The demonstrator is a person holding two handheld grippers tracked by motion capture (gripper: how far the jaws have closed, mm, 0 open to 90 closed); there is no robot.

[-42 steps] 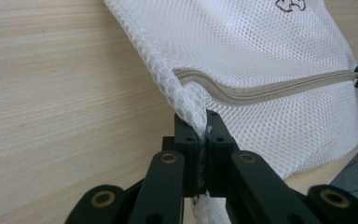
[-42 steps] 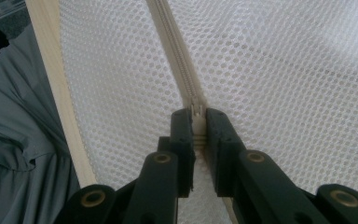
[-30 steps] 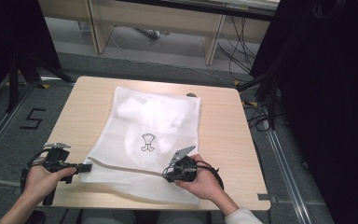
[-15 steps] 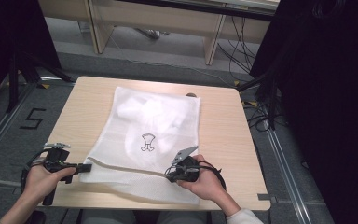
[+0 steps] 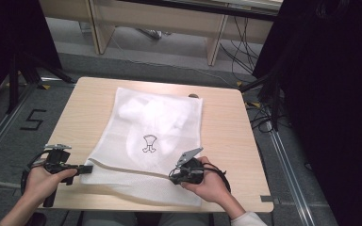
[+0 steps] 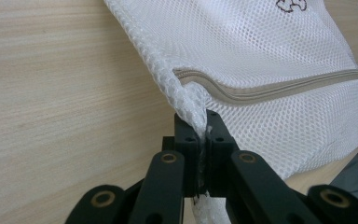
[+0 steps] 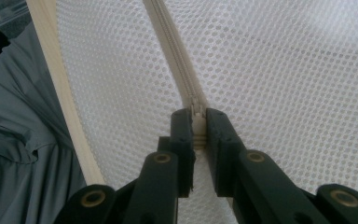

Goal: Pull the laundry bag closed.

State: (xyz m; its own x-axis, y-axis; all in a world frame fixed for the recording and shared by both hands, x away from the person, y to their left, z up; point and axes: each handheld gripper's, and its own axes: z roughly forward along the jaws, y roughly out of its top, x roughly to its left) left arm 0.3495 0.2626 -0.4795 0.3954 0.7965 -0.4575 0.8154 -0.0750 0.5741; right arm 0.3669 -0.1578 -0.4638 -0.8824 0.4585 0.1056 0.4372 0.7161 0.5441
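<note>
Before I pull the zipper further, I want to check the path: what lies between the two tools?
In the high view, only the beige zipper of the mesh bag runs between the left tool and right tool.

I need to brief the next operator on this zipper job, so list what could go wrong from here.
1. The left gripper pinches only a thin bunch of mesh at the corner of the laundry bag; a hard pull may slip it free or tear the net.
2. The right gripper clamps the small zipper pull; it could pop out sideways.
3. The loose mesh beside the zipper may snag in the slider.
</note>
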